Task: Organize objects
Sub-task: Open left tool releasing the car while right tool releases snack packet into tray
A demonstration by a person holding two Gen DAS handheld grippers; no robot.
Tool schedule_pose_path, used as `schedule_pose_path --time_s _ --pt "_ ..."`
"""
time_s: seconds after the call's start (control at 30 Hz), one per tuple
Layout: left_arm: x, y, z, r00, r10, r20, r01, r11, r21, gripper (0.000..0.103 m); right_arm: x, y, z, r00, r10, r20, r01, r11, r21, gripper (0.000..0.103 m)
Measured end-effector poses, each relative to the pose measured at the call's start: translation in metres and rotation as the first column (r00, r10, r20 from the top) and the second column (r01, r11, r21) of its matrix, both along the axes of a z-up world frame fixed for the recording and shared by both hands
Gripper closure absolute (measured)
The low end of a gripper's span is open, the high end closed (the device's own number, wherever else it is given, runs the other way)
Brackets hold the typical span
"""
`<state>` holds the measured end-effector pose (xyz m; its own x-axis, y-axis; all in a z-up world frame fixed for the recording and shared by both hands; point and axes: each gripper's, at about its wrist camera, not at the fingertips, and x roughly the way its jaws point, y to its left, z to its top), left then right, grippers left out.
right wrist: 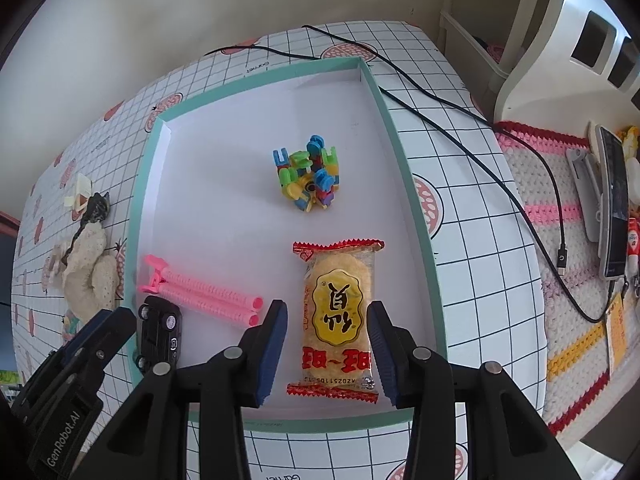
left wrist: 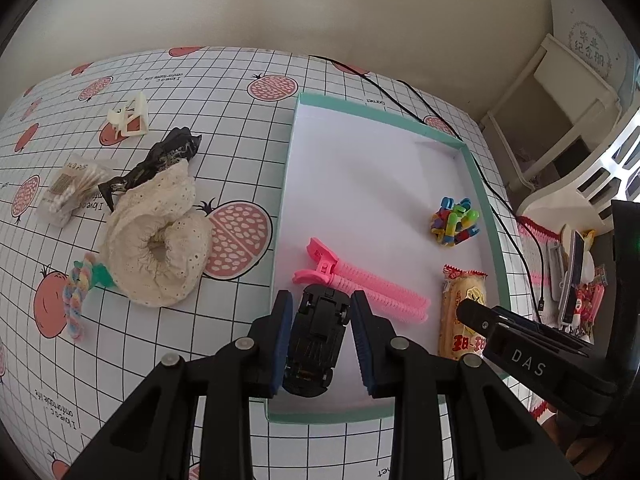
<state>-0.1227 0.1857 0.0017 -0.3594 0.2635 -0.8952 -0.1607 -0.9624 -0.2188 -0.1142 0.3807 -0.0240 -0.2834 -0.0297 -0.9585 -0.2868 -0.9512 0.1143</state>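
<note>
Over the tray (left wrist: 502, 256), both grippers' fingers (left wrist: 282, 332) spread.

**Two wrist cameras looking down into one tray**

The left wrist camera is looking forward and down from close above the tray's (left wrist: 486, 216) near left corner, also taking in the tablecloth (left wrist: 224, 92) to the left. The right wrist camera is sitting close over the near right side, facing the far wall. Both are sharing the tray (right wrist: 404, 184), car (left wrist: 316, 344) (right wrist: 158, 330), pink clip (left wrist: 360, 288) (right wrist: 208, 290), snack (left wrist: 460, 312) (right wrist: 340, 316) and blocks (left wrist: 454, 222) (right wrist: 308, 178).

Checked tablecloth (left wrist: 224, 128) carries teal tray (left wrist: 294, 152), cream scrunchie (left wrist: 156, 240), perhaps cotton swabs (left wrist: 68, 190).
</note>
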Motion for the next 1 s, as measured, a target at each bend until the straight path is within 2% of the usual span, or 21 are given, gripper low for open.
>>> schedule_pose_path --time_s 0.13,0.17,0.27,0.37,0.5,0.57,0.63,0.73,0.87,0.93,1.0 --pt "-0.002 -0.005 -0.001 1.000 0.021 0.000 -0.021 1.000 -0.014 0.071 -0.004 -0.002 -0.002 1.000 -0.001 0.000 0.001 1.000 0.001 0.058" --pt "-0.003 -0.007 -0.001 1.000 0.028 0.000 -0.028 0.999 -0.018 0.070 -0.002 -0.003 -0.001 1.000 -0.004 -0.001 0.004 1.000 -0.001 0.055" --pt "-0.005 -0.013 -0.003 0.999 0.054 0.002 -0.054 0.998 -0.028 0.057 -0.001 -0.002 -0.002 1.000 -0.011 -0.004 0.011 1.000 -0.012 0.038" --pt "-0.007 -0.020 -0.003 0.996 0.088 -0.002 -0.088 0.995 -0.038 0.051 0.000 -0.001 -0.002 1.000 -0.016 -0.009 0.016 1.000 -0.014 0.032" --pt "-0.009 -0.030 -0.003 0.992 0.128 -0.016 -0.129 0.990 -0.055 0.039 0.000 0.000 -0.002 1.000 -0.023 -0.019 0.023 0.999 -0.026 0.024" --pt "-0.010 -0.034 -0.002 0.990 0.142 -0.023 -0.143 0.988 -0.060 0.035 0.000 0.000 -0.002 0.999 -0.022 -0.025 0.021 0.999 -0.030 0.017" --pt "-0.011 -0.037 -0.003 0.987 0.155 -0.032 -0.157 0.986 -0.064 0.024 0.000 -0.001 -0.002 0.999 -0.020 -0.033 0.019 0.999 -0.031 0.012" --pt "-0.012 -0.039 -0.002 0.984 0.174 -0.047 -0.178 0.981 -0.078 0.018 0.000 0.000 -0.002 0.999 -0.024 -0.042 0.023 0.999 -0.037 0.003" --pt "-0.012 -0.043 0.000 0.979 0.195 -0.067 -0.199 0.977 -0.071 0.012 -0.001 0.001 -0.002 0.998 -0.037 -0.046 0.035 0.999 -0.042 0.000" --pt "-0.012 -0.044 0.001 0.975 0.205 -0.082 -0.211 0.975 -0.075 0.004 0.000 0.002 -0.003 0.998 -0.043 -0.047 0.041 0.998 -0.041 0.000" --pt "-0.012 -0.046 0.002 0.972 0.213 -0.096 -0.221 0.972 -0.084 0.004 0.000 0.004 -0.003 0.998 -0.049 -0.048 0.047 0.998 -0.042 0.000"
